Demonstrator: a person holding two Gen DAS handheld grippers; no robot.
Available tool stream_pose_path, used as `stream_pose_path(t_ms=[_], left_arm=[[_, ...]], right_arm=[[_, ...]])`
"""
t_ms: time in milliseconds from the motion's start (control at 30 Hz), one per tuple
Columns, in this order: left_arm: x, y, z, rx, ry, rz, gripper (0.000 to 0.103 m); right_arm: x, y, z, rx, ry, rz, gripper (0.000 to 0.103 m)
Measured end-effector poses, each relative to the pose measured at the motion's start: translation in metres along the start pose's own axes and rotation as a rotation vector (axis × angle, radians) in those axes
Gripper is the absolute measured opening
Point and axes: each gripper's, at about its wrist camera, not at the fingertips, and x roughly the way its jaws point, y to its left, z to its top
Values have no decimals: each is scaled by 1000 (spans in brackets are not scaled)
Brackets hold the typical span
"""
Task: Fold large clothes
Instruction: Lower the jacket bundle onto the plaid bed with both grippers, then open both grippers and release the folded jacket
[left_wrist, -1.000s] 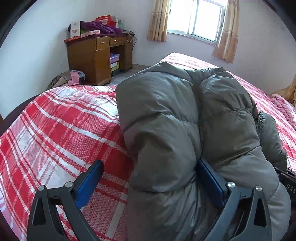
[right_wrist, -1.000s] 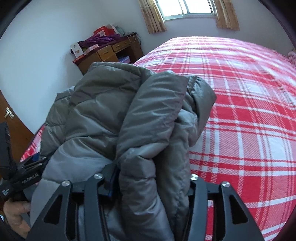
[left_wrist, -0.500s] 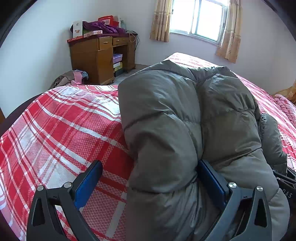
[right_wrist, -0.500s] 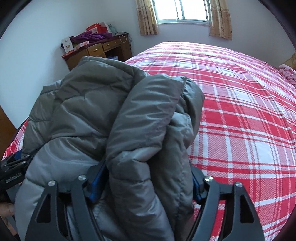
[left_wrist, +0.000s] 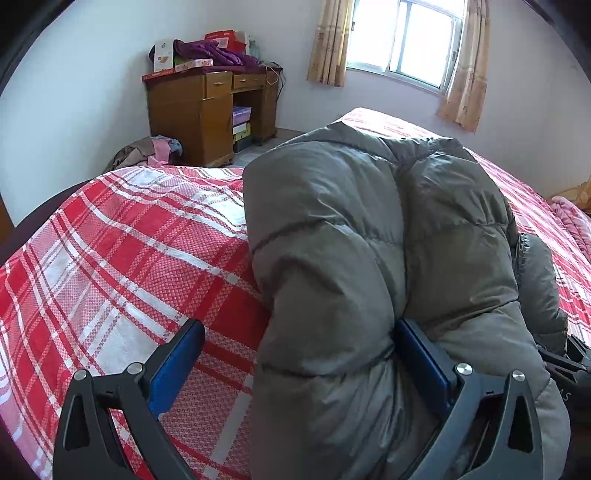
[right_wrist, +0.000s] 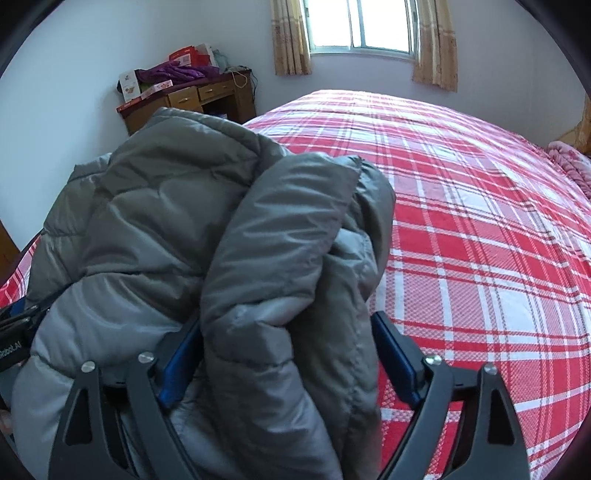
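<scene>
On woven plaid bedspread (right_wrist: 480, 229) — puffy quilted grey jacket (right_wrist: 192, 221); right gripper (right_wrist: 288, 354) jaws opening around fold, left gripper (left_wrist: 299, 354) spread wide.

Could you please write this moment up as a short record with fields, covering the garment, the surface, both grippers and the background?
garment: grey quilted puffer jacket, bunched in a folded heap
surface: bed with red and white plaid cover
left gripper: open; jacket edge between the blue pads, left pad clear of it
right gripper: jaws opening, a jacket fold between them
background: wooden desk piled with boxes and purple cloth; curtained window
</scene>
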Motion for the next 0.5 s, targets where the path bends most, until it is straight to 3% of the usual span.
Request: stream_pose_path(t_ms=[300,367,500], left_arm=[[-6,-6,7,16,25,47,102],[-16,-11,10,35,27,68,102],[-58,-15,13,37,-41,58,102]], right_arm=[[4,-1,4,7,35,-15,97],[2,2,6,-7,37,-24,97],[-19,4,11,-44,3,-34,97]])
